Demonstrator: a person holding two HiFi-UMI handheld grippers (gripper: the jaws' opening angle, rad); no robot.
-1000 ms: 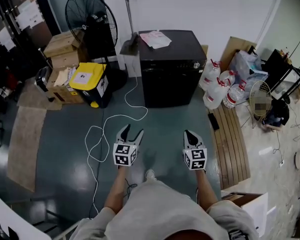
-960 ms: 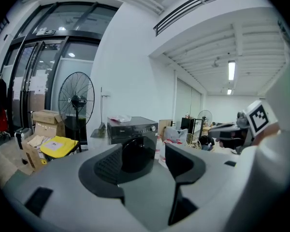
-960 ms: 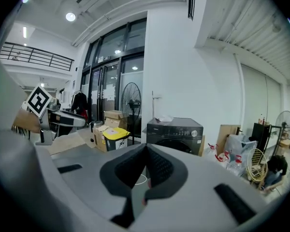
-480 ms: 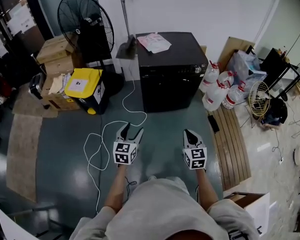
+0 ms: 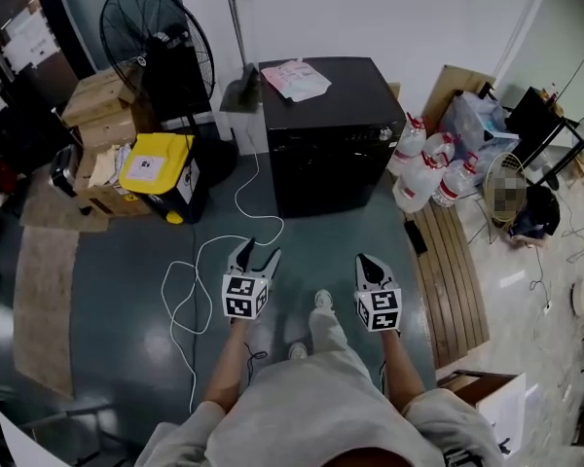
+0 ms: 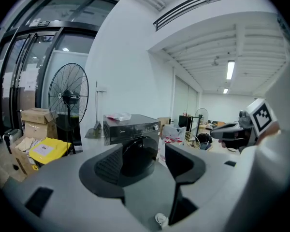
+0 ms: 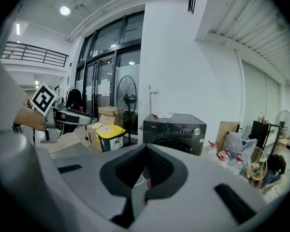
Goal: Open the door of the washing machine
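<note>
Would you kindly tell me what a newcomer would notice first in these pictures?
The black washing machine stands against the white wall, door shut. A big black fan stands to its left. Well short of it, the left gripper is open and the right gripper shut, both empty.

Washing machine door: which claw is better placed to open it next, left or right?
Left, probably. The left claw has its jaws apart, with the door framed between them in its view; the right claw is shut. Both hang well short of the washing machine.
</note>
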